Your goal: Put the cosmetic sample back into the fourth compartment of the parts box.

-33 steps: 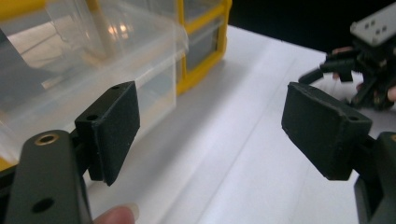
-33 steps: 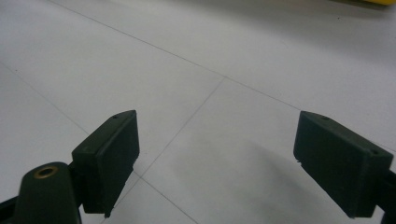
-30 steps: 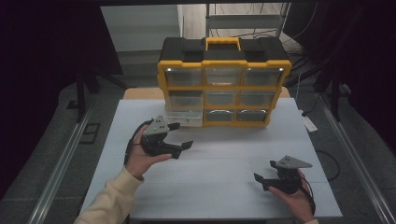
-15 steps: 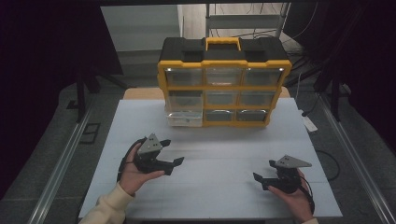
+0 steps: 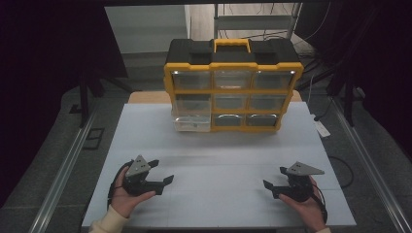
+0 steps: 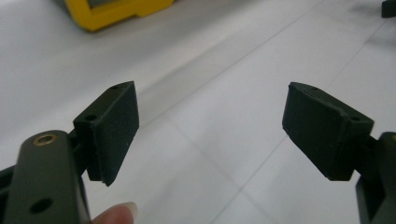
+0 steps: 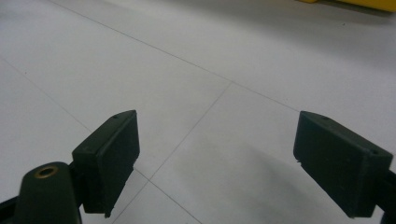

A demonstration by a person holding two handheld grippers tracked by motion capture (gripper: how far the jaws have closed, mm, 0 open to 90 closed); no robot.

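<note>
Both tools, left tool (image 5: 156, 174) and right tool (image 5: 276, 180), rest spread-jawed and empty near the worktop's (image 5: 218, 155) front corners, so reaching the yellow drawer organizer (image 5: 233, 87) at its back edge likely wants a level, unhurried approach toward the protruding bottom-left clear drawer (image 5: 193, 123).

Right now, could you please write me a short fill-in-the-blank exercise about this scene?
1. The organizer has a black top and a ____ frame.
2. Its bottom-left drawer is pulled ____.
3. Both the left tool and the right tool have their jaws ____.
4. The organizer stands at the ____ edge of the white table from the person.

Missing words: yellow; out; open; far
</note>
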